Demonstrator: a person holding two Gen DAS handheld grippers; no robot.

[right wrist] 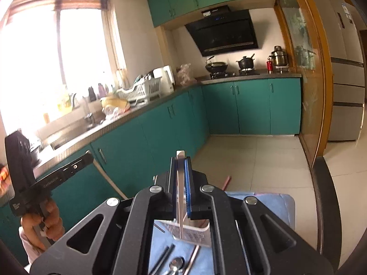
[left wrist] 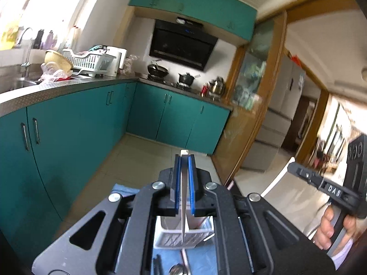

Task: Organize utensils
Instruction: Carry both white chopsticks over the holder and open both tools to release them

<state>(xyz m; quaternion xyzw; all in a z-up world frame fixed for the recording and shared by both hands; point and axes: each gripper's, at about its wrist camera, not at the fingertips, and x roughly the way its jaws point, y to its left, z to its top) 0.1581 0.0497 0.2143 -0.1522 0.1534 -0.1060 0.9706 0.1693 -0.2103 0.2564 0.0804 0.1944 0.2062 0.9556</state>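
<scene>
Tools: left (left wrist: 184,160) and right (right wrist: 181,161) both pressed together, empty; white basket (left wrist: 183,240) below; open floor (right wrist: 263,160) ahead.

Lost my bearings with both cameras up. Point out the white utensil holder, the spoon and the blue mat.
white utensil holder (left wrist: 174,240), left wrist view, front perforated wall.
spoon (right wrist: 176,262), right wrist view, its bowl.
blue mat (right wrist: 275,204), right wrist view, bare far corner.

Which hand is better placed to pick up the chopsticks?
Right, probably: the chopsticks lie plainly below its shut tongs; the left view barely shows them.
</scene>
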